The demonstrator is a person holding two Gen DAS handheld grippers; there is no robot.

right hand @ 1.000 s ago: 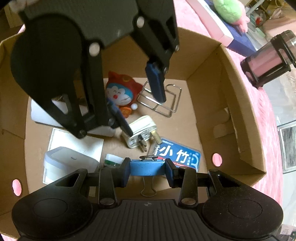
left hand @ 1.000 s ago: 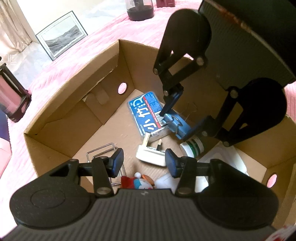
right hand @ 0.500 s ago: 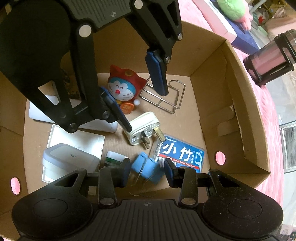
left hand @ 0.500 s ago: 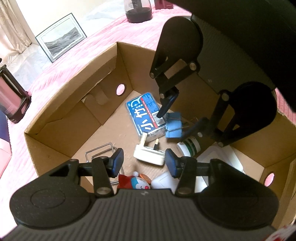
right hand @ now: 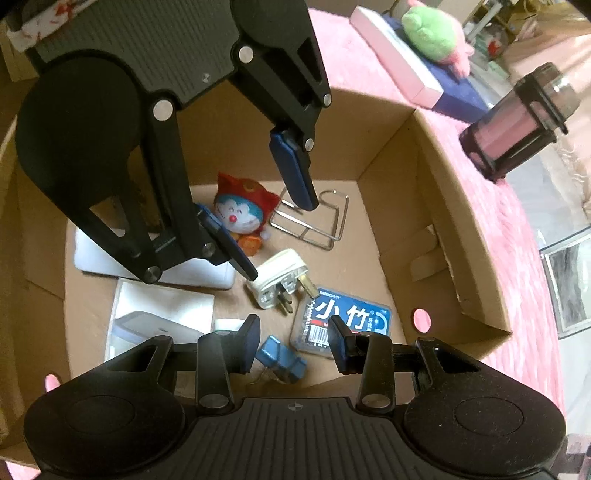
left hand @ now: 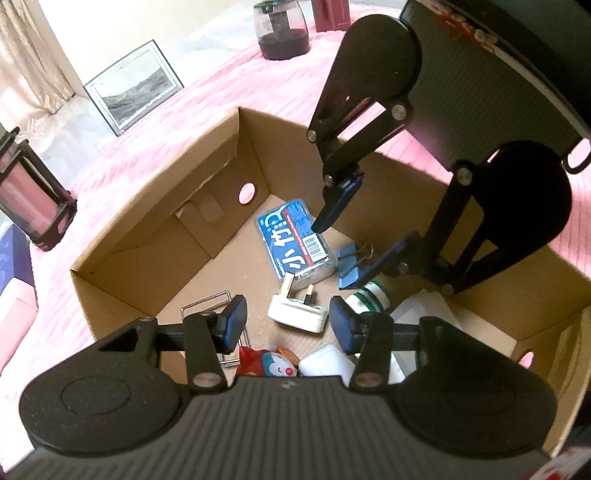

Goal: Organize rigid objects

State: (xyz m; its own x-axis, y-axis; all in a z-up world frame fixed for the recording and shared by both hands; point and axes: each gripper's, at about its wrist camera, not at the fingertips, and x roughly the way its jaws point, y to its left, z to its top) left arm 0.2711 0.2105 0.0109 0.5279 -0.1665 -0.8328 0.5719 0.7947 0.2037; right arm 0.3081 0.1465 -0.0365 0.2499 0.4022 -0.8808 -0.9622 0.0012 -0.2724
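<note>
An open cardboard box (left hand: 147, 229) holds the objects. A blue binder clip (right hand: 282, 356) lies loose on its floor, next to a blue floss case (right hand: 347, 321). My right gripper (right hand: 291, 343) hangs above the clip, open, its pads not touching it. In the left wrist view the binder clip (left hand: 352, 266) shows just beside the right gripper (left hand: 341, 253). My left gripper (left hand: 284, 325) is open and empty over a white plug (left hand: 297, 312). A cartoon cat figure (right hand: 240, 218), a wire stand (right hand: 314, 221) and a white-green bottle (left hand: 373, 297) also lie inside.
Flat white boxes (right hand: 162, 321) fill the box's left side. The box stands on a pink bedspread (left hand: 184, 103). Around it are a dark lantern-like canister (right hand: 517, 125), a framed picture (left hand: 133, 85), a dark jar (left hand: 282, 33) and a green plush (right hand: 432, 37).
The blue binder clip was pinched in my right gripper a second ago, tipped out, and now lies on the box floor. Both grippers have risen slightly.
</note>
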